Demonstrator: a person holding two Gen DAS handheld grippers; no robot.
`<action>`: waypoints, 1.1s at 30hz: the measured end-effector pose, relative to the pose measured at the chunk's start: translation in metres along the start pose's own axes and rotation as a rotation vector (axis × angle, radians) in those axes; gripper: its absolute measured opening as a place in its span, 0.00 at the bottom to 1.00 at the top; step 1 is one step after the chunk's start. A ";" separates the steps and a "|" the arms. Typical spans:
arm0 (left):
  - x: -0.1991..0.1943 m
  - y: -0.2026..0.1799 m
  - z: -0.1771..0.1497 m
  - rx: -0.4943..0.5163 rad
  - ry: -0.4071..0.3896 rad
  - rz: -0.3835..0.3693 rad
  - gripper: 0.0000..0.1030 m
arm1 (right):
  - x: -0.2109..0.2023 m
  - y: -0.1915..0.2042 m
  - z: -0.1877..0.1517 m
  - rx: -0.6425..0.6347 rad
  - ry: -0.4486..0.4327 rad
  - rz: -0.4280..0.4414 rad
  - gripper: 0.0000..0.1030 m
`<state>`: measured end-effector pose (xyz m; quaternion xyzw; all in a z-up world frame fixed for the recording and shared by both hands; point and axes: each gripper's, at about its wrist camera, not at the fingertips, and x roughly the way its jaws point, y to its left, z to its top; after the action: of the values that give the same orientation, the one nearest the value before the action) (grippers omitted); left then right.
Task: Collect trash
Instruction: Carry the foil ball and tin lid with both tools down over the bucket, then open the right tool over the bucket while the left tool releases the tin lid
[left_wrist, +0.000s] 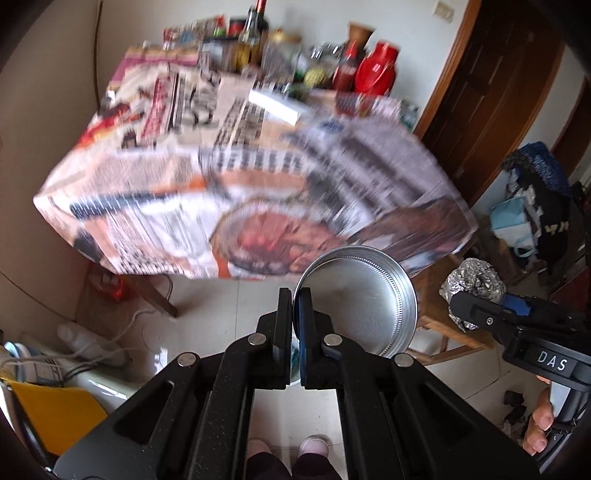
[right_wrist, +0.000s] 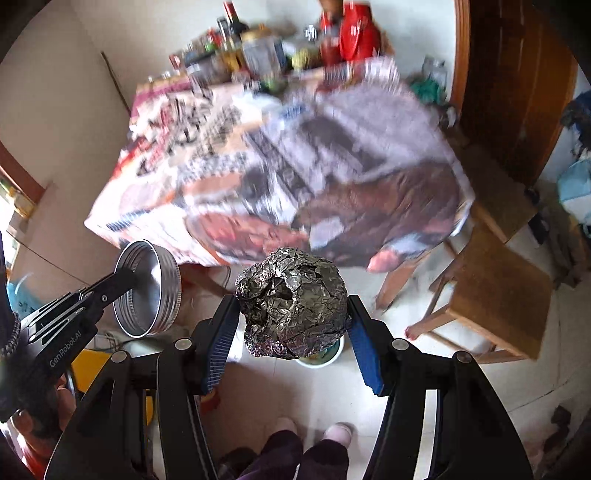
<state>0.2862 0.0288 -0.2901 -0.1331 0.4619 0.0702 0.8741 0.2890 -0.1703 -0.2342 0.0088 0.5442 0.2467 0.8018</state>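
Our left claw (left_wrist: 294, 295) is clenched on the rim of the round silver metal lid (left_wrist: 360, 302), and our right claw (right_wrist: 291, 325) grasps the crumpled silver foil ball (right_wrist: 291, 302). We carry both clear of the newspaper-covered worktop (right_wrist: 280, 177), the ball directly above the white bin (right_wrist: 321, 356) on the floor, likely for dropping.

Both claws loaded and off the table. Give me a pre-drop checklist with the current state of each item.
1. Left claw gripping the metal lid by its rim: ok.
2. Right claw clamped on the foil ball: ok.
3. Bin in view below the foil ball: ok, only a sliver of rim shows.
4. Bin directly under the lid: cannot tell.
5. Person's feet clear of the bin: ok.
6. Room left in the bin: cannot tell.
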 end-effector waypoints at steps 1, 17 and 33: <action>0.015 0.004 -0.005 -0.012 0.011 0.004 0.01 | 0.012 -0.003 -0.002 0.002 0.016 0.002 0.54; 0.215 0.049 -0.101 -0.054 0.157 0.058 0.01 | 0.223 -0.055 -0.087 0.058 0.205 -0.013 0.54; 0.304 0.096 -0.163 -0.128 0.231 0.104 0.01 | 0.323 -0.049 -0.121 -0.063 0.276 0.063 0.56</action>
<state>0.3055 0.0717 -0.6454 -0.1715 0.5602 0.1290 0.8001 0.2940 -0.1134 -0.5781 -0.0335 0.6407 0.2875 0.7112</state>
